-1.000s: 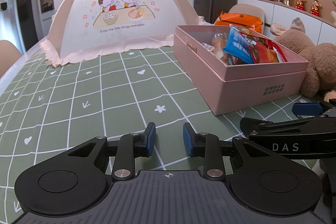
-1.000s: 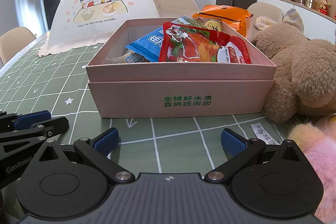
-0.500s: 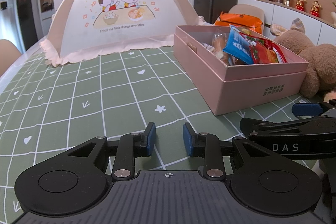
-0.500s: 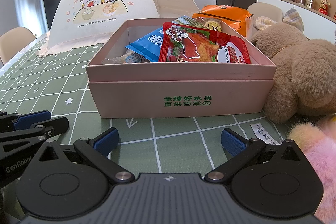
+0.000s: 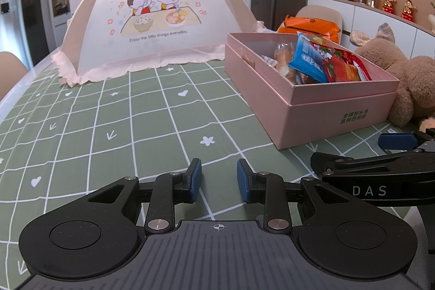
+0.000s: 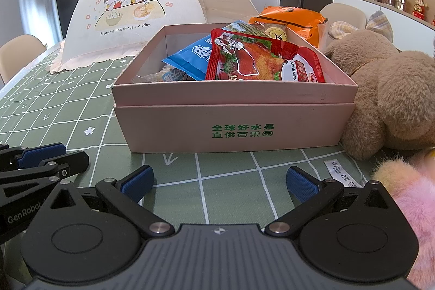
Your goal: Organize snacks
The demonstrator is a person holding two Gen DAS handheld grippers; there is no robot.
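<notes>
Green checked tablecloth (image 6: 231,189), pink snack box (image 6: 233,124) just beyond right gripper's (image 6: 219,182) spread, empty jaws

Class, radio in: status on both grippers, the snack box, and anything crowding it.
Left gripper empty, jaws narrowly open; right gripper empty, wide open. Pink box open, snacks inside, orange bag behind it. Brown teddy against its right side.

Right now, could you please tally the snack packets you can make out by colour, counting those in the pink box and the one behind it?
Red packet: 1
Blue packet: 1
Orange bag, behind the pink box: 1
Yellow-labelled clear packet: 1
Total: 4 told apart clearly; smaller wrapped pieces lie deeper, partly hidden.
</notes>
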